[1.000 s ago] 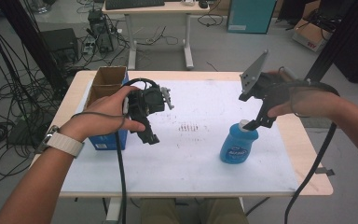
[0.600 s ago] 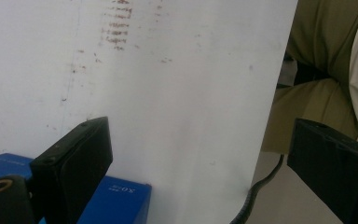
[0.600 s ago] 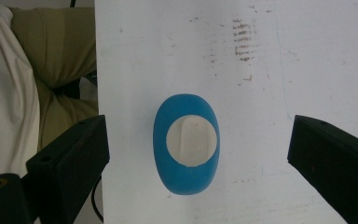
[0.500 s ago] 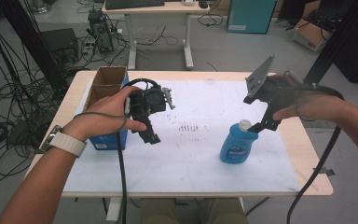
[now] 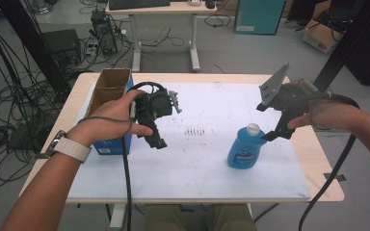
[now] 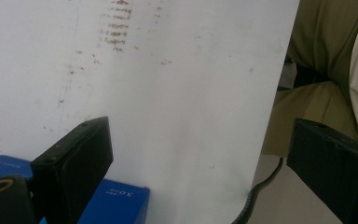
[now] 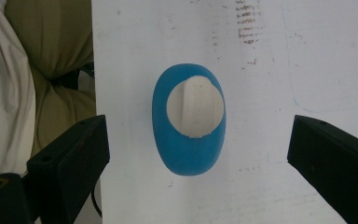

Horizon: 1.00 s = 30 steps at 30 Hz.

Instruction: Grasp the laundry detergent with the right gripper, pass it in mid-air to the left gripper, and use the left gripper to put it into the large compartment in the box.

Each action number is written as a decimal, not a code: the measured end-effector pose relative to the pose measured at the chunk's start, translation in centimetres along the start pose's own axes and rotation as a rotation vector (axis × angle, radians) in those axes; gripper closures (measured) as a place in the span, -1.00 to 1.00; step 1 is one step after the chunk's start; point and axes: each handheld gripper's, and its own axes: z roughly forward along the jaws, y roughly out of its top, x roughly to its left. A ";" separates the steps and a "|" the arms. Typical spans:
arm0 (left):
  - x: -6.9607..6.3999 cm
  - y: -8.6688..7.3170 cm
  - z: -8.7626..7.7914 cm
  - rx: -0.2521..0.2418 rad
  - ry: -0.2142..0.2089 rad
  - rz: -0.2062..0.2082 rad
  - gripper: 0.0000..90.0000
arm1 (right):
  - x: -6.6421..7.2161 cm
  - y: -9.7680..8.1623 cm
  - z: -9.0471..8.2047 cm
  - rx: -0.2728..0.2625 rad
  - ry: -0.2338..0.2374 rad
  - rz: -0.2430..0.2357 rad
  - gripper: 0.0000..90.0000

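Note:
A blue dish-soap bottle (image 5: 244, 147) with a white cap stands upright on the white mat (image 5: 207, 168), right of centre. My right gripper (image 5: 275, 132) hovers open just above and to the right of its cap. From above, in the right gripper view, the bottle (image 7: 189, 119) sits between the wide-apart jaws without touching them. My left gripper (image 5: 155, 139) hangs open over the mat's left part, beside a blue cardboard box (image 5: 107, 103). The left gripper view has bare mat (image 6: 177, 93) between its jaws and a corner of the box (image 6: 112, 203).
Faint brown marks (image 5: 194, 131) stain the mat's middle. The open-topped box stands at the table's left edge. The wooden table edge (image 5: 328, 185) rims the mat. Behind the table are a desk (image 5: 164, 9), cables and boxes on the floor. The person's legs (image 6: 317, 98) are at the near side.
My right gripper has let go of the bottle's neck, lifted and drawn back to the right. The bottle stays standing. The left gripper has barely moved.

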 end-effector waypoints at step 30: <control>0.2 0.1 0.5 -0.019 -0.003 0.000 -0.83 | -0.3 -3.7 0.7 -0.032 -0.002 0.022 -0.90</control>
